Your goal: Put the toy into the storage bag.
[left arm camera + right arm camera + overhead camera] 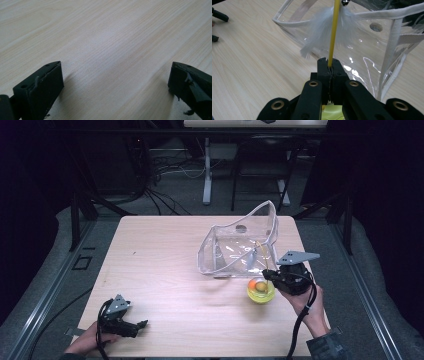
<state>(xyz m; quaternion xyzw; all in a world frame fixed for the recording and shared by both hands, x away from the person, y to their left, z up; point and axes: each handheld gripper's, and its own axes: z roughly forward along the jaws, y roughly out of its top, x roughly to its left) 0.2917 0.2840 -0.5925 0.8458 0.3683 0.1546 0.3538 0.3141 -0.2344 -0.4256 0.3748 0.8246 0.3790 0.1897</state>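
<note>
My right gripper (267,276) (330,65) is shut on a thin yellow stick (333,32) (261,257) that carries a tuft of white feathers (319,32). The stick points up toward the open mouth of a clear plastic bag (240,247) (392,42) with white trim, lying on the table's right half. Just under the gripper sits a small yellow-green bowl (251,295) (332,112) holding an orange ball (255,284). My left gripper (141,326) (116,72) rests low at the table's near left corner, open, with bare wood between its jaws.
The light wooden table (160,265) has bare room across its left and middle. Beyond the far edge stand dark table legs, a white stand (207,180) and cables on the floor.
</note>
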